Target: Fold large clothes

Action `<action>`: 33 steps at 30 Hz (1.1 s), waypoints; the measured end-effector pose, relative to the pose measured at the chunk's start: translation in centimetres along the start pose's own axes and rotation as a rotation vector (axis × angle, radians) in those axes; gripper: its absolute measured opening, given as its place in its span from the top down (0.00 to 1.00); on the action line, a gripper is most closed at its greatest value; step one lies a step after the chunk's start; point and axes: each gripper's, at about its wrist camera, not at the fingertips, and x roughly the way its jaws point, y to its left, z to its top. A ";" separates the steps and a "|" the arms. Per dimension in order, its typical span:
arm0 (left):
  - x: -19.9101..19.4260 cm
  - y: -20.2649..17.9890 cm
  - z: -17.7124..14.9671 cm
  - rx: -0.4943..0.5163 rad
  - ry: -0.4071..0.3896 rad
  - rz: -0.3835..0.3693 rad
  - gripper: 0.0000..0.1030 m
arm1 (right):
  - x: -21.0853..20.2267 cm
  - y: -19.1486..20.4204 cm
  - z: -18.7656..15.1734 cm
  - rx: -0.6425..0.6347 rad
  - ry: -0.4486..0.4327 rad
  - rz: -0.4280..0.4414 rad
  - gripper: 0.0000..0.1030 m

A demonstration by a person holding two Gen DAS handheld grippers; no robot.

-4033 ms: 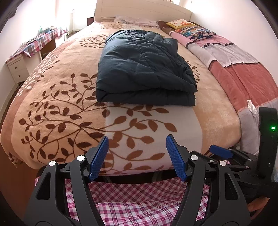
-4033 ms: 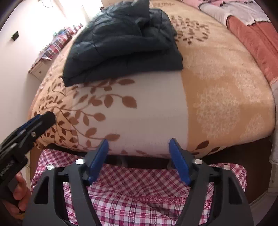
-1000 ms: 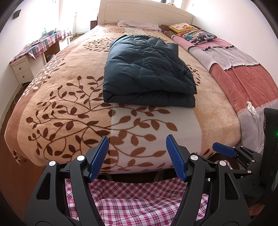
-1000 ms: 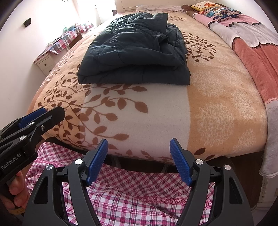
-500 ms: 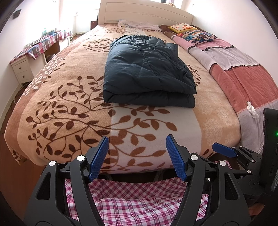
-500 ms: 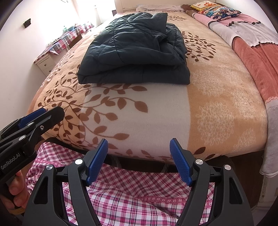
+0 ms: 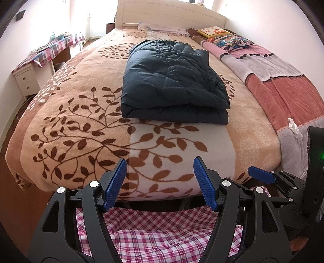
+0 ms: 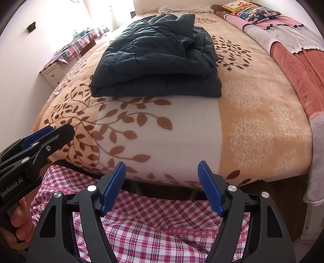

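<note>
Since four seconds ago both tongs have drawn back and risen, so the whole bed (image 7: pixel 66 125) under its leaf-patterned blanket (image 8: pixel 154 129) now shows; the dark navy puffer jacket (image 7: pixel 172 81) lies folded on the blanket's middle, well apart from either tool. The left tongs (image 7: pixel 160 182) and right tongs (image 8: pixel 162 185) hang open and empty above pink plaid cloth (image 8: pixel 162 234) off the bed's foot.

Both wrist cameras look from beyond the foot of the bed (image 7: pixel 85 113), low and facing its headboard (image 7: pixel 172 14). The left view sits level and centred; the right view sits nearer and angles leftward. Both share the folded dark jacket (image 7: pixel 172 81) and leaf-patterned blanket (image 8: pixel 158 125).
</note>
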 end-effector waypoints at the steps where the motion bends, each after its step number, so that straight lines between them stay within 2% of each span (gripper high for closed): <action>1: 0.0 0.0 -0.1 -0.001 0.001 0.001 0.34 | 0.0 0.0 0.0 0.000 0.000 0.000 0.30; 33: 0.0 -0.2 0.0 0.001 0.001 0.005 0.34 | 0.0 0.1 0.0 0.001 0.002 0.000 0.30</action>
